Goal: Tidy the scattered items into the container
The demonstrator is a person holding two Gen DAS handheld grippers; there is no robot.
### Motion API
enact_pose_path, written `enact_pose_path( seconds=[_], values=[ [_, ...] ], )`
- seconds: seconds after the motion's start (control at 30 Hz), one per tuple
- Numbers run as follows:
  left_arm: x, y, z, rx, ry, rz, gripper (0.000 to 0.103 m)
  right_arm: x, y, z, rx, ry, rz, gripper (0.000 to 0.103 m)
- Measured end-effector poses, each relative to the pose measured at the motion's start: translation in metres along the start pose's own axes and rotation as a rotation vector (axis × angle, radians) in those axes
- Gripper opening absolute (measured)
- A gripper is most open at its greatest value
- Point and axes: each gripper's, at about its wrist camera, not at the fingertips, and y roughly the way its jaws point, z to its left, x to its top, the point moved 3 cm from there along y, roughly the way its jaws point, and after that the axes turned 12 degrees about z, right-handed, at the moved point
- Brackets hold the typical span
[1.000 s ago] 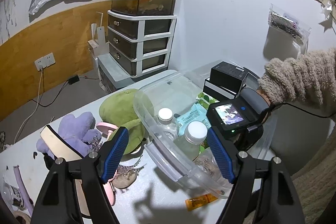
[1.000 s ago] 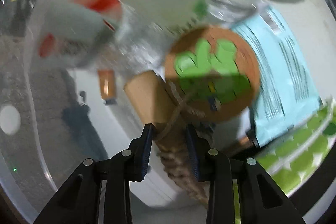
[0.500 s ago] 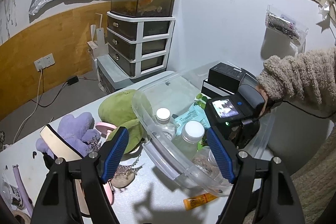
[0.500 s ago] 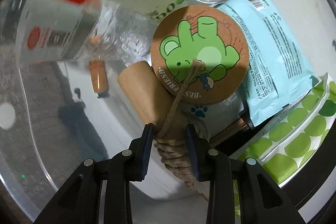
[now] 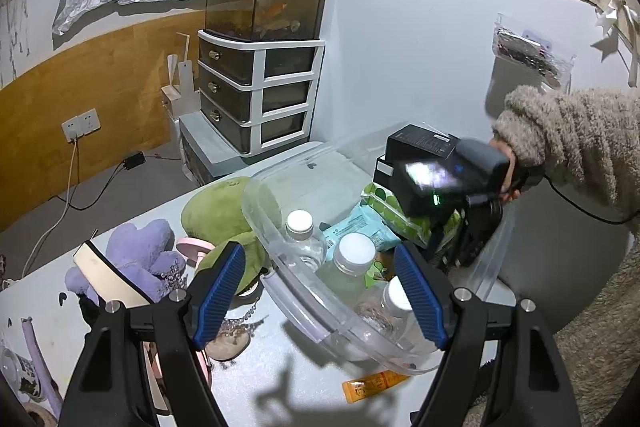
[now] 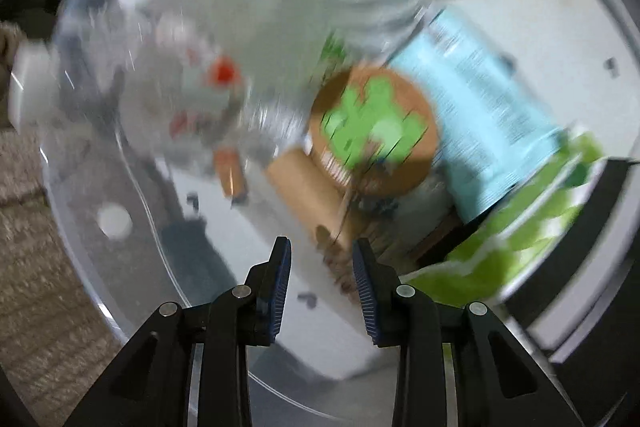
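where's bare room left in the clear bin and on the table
Free: the bin's far end beyond the bottles, and the table front near the orange tube. Crowded: the bin's near end and around the plush toys.

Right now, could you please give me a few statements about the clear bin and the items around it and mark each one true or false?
1. The clear plastic container already holds capped bottles. True.
2. The green plush toy lies inside the container. False: it rests on the table beside it.
3. The orange tube lies on the table outside the container. True.
4. The left gripper is clamped on a bottle. False: its jaws stand apart, holding nothing.
5. The purple plush toy is still on the table. True.
6. The round coaster with a green figure is pinched in the right gripper. False: it lies in the container.
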Motion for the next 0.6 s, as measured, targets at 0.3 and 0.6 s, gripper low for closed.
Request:
enact_pose_path(
  seconds=[0.3,0.6],
  values=[
    [-0.003,0.001,0.002,0.009,-0.026,0.006,0.077,-0.002,0.032,-0.017,0.073,0.099,0.077,0.033],
    [-0.006,-0.003,-0.001,0.009,-0.026,-0.003,0.077,-0.009,0.011,-0.017,0.04,0.167,0.025,0.033]
  ],
)
